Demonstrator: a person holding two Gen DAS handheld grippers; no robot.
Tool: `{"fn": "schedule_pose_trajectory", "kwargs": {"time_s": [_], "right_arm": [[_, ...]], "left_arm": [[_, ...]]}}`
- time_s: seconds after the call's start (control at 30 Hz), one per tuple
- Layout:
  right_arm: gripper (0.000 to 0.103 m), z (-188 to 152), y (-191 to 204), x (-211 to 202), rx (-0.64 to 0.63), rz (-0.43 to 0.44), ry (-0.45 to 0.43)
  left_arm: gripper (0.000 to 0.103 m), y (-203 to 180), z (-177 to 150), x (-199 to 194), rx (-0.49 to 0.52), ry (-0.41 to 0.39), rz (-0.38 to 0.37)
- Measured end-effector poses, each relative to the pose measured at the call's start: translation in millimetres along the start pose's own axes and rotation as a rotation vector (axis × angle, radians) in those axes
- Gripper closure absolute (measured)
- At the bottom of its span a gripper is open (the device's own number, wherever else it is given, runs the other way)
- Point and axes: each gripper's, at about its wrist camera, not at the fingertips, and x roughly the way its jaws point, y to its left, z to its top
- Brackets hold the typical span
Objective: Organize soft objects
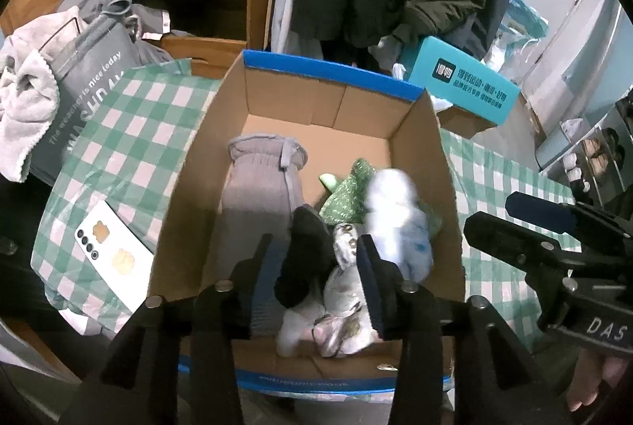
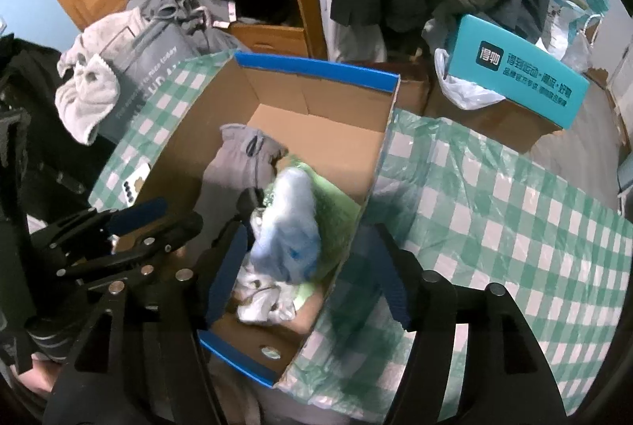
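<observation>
Left wrist view: left gripper (image 1: 316,266) jaws half open, a black sock (image 1: 306,258) between them, unpinched, inside the cardboard box (image 1: 336,104) at frame centre. Right gripper (image 2: 308,266) jaws wide, straddling the box's right wall, holding nothing.

Open cardboard box (image 1: 221,132): plain brown, bright blue rim
Plastic counter cover (image 2: 494,211): green-and-white check
Folded knit garment (image 1: 257,195): grey
Crumpled soft cloth (image 1: 344,199): green, white flecks (blurred)
Flat phone (image 1: 112,249): white
Lidded carton (image 2: 522,73): teal
</observation>
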Motion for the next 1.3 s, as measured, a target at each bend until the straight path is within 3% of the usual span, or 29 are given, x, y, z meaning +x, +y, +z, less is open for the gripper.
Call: {"fn": "schedule_pose_trajectory", "kwargs": {"time_s": [0.1, 0.17, 0.4, 0.5, 1.0, 1.3], "right_arm": [[0.035, 0.2, -2.5, -4.5, 0.007, -0.006, -0.012], [0.034, -0.9, -4.4, -8.1, 0.009, -0.019, -0.022], [0.034, -5.4, -9.0, -23.0, 0.006, -0.05, -0.054], [0.033, -7.7, -11.2, -30.3, 0.004, -0.056, -0.071], [0.033, -18.5, -31.7, -54.9, 0.025, -0.065, -0.121], [0.033, -22.8, -42.7, -63.4, 0.043, -0.07, -0.138]], "left_arm": [[0.052, -0.8, 0.8, -6.4, -0.002, -0.012, -0.005], [0.043, -2.3, 2.1, -11.8, 0.0, -0.024, -0.008], [0.041, -9.0, 6.1, -29.1, 0.022, -0.062, -0.011], [0.027, -13.3, 7.0, -35.6, 0.037, -0.08, -0.01], [0.023, -43.8, 7.5, -58.0, 0.133, -0.161, -0.008], [0.022, -53.5, 9.1, -58.2, 0.154, -0.164, -0.011]]}}
